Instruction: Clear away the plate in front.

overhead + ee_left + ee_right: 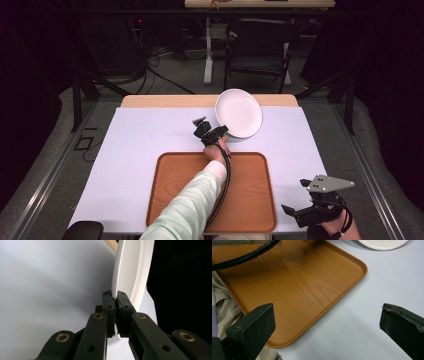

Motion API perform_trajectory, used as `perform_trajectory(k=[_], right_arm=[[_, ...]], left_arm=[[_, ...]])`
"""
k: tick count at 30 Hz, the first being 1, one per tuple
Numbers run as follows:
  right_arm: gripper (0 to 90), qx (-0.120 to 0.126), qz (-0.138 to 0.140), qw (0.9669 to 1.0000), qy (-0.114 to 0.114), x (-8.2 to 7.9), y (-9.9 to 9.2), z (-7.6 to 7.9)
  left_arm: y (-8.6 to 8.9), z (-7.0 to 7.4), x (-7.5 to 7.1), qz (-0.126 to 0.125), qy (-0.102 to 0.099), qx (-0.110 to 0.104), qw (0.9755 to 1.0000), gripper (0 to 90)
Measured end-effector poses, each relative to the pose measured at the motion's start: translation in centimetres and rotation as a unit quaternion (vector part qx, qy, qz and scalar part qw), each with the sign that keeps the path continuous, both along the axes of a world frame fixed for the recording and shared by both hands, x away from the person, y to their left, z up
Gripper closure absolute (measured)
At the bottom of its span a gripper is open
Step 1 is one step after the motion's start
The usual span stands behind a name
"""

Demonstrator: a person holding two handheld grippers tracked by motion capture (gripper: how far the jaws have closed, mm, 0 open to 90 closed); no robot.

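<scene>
White, rigid and glazed, the bowl (239, 113) tilted above the table's (135, 150) far edge is probably slippery and breakable, so keep your left gripper (220, 132) clamped on its rim while your right gripper (300, 211) idles open beside the tray (250, 200).

Two black fingers (253, 327) wide apart at the bottom, holding nothing. Between them, white table (362, 322) and one round corner of a brown wooden tray (294, 282). Black cable (244, 256) across the tray's top left. White plate (382, 244) edge at top right.
</scene>
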State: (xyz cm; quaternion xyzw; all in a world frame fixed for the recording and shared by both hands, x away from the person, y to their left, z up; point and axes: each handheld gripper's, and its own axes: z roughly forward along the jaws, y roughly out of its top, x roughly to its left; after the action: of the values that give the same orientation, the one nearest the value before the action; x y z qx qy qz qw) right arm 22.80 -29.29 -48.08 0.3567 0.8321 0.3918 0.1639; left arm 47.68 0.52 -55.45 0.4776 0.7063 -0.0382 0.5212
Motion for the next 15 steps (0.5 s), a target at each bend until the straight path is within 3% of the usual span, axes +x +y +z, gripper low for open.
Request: perform_trajectory(k=[2, 4, 6, 8, 10, 12, 14, 15], right_arm=[[0.0, 0.000, 0.000, 1.0000, 0.000, 0.0, 0.0, 0.0], [0.0, 0.000, -0.001, 1.0000, 0.000, 0.0, 0.0, 0.0], [0.0, 0.000, -0.001, 1.0000, 0.001, 0.0, 0.0, 0.0], [0.0, -0.001, -0.002, 1.0000, 0.001, 0.0, 0.0, 0.0], [0.0, -0.001, -0.003, 1.0000, 0.000, 0.0, 0.0, 0.0], [0.0, -0.002, -0.003, 1.0000, 0.000, 0.0, 0.1, 0.0], [0.0, -0.003, -0.003, 1.0000, 0.001, 0.0, 0.1, 0.0], [0.0, -0.004, -0.003, 1.0000, 0.002, 0.0, 0.1, 0.0]], left_arm=[[0.1, 0.4, 0.1, -0.007, -0.013, 0.013, 0.9998, 87.0], [0.1, 1.1, 0.2, -0.024, -0.034, 0.043, 0.9982, 87.1], [0.1, 1.8, 0.2, -0.038, -0.053, 0.070, 0.9954, 87.2], [0.1, 2.6, 0.3, -0.055, -0.070, 0.102, 0.9907, 87.3], [0.2, 3.4, 0.2, -0.068, -0.085, 0.132, 0.9852, 87.4], [0.3, 4.3, 0.2, -0.082, -0.103, 0.165, 0.9776, 87.5], [0.3, 5.2, 0.0, -0.093, -0.124, 0.196, 0.9683, 87.5], [0.3, 5.7, -0.1, -0.103, -0.136, 0.217, 0.9612, 87.5]])
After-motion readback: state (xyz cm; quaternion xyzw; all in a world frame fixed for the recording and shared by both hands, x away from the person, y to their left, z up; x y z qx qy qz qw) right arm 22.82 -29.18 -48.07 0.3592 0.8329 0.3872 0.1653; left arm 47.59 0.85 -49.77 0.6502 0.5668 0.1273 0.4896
